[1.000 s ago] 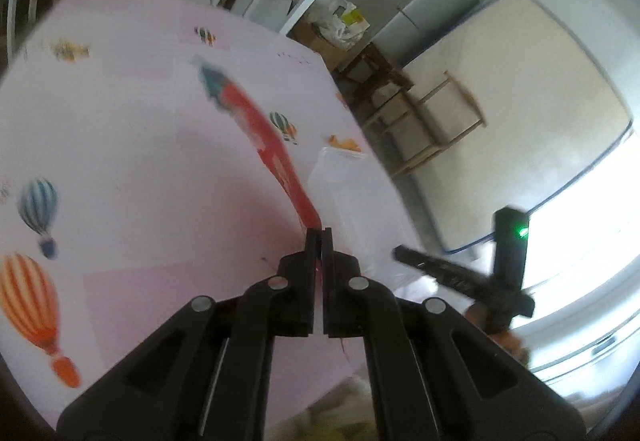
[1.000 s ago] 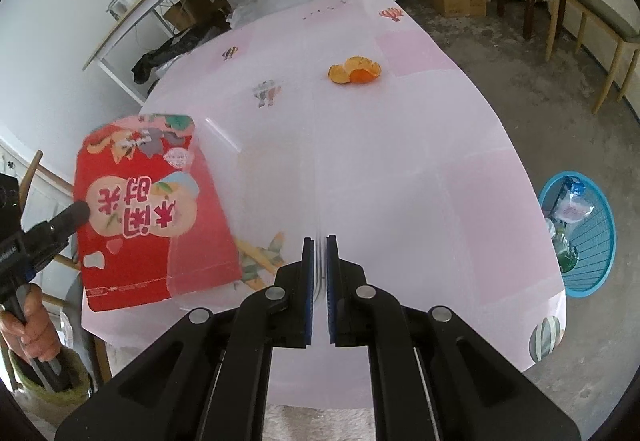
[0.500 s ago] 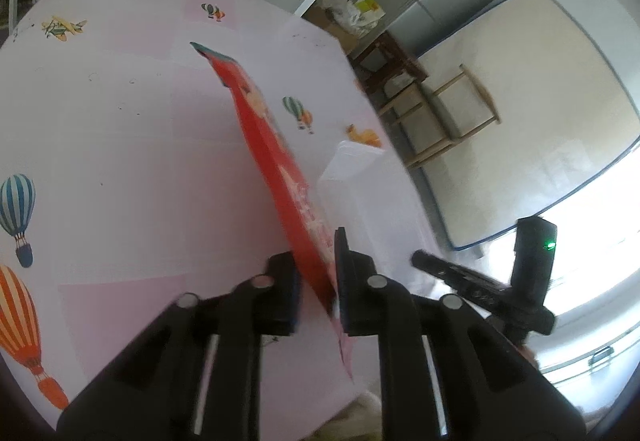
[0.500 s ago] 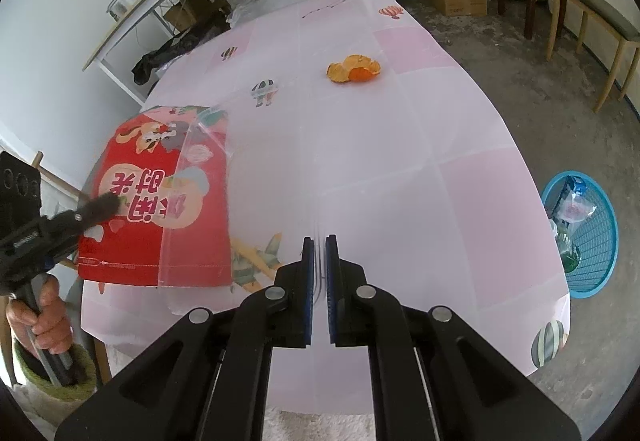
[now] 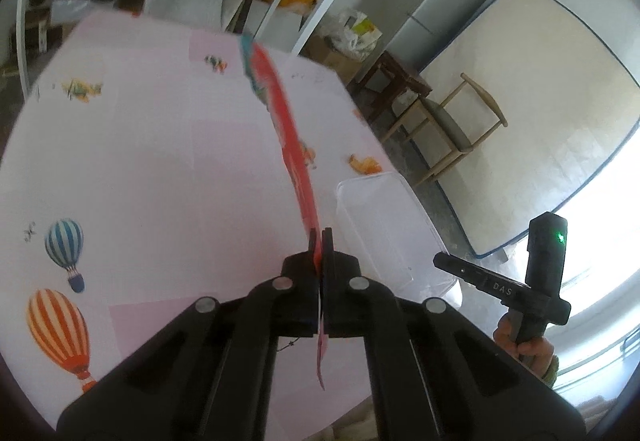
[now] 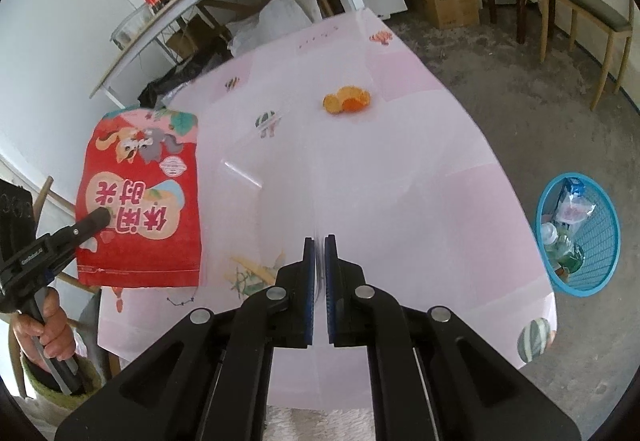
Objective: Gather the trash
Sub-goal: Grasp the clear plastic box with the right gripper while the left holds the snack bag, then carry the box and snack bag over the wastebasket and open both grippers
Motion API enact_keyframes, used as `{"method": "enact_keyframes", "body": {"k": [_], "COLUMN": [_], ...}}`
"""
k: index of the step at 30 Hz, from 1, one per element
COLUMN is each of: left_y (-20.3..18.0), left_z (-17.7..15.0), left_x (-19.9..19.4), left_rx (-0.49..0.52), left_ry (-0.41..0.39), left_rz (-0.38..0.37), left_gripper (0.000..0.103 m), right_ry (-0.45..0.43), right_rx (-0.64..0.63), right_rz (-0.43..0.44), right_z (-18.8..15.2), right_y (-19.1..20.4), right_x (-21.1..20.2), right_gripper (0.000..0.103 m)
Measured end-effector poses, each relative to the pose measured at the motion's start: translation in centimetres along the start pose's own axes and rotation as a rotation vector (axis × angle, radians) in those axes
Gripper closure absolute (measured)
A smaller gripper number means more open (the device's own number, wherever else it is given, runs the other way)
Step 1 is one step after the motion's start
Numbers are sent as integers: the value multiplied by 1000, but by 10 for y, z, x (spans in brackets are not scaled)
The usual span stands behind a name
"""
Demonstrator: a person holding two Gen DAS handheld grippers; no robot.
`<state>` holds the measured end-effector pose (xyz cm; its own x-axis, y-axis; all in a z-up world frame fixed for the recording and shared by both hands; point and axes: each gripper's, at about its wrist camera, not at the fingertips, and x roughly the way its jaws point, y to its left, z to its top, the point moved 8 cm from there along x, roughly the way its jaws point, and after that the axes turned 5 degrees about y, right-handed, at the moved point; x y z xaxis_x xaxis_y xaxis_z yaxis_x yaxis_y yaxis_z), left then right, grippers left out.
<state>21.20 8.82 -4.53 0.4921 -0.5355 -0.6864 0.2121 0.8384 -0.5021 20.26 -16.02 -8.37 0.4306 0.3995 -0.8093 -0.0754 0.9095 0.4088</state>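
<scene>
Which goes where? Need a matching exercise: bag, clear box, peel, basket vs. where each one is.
Things:
1. bag
2. clear box
3. peel
4. basket

Places:
A. on the floor
B. in the right gripper
C. on the table
D. in the left gripper

Pairs: 1-D, 2-B, 3-C, 4-A

Black plastic tongs [image 6: 319, 245] with round silver screws, blue pads [image 6: 307, 281]; bare-skinned hand [image 6: 44, 329] on the handle
</scene>
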Motion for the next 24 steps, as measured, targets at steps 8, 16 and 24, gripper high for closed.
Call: {"method": "enact_keyframes", "body": {"k": [8,16,24], "left_y": [-56,-159,-275], "left_z": [10,28,14], "left_x": [-5,29,146], "left_rx": [116,300,485], "left_ry": [-15,20,234], "left_rz": [-54,-181,-246], "left_gripper": [103,103,103], "right_ry": [-85,-260,-321], "right_rx": [36,184,471], "right_rz": [33,-40,-286], "right_z": [3,-4,-49], "right_y": [-14,-88,-239], "right_x": [-40,-115,-155], "right_gripper": [98,98,98]}}
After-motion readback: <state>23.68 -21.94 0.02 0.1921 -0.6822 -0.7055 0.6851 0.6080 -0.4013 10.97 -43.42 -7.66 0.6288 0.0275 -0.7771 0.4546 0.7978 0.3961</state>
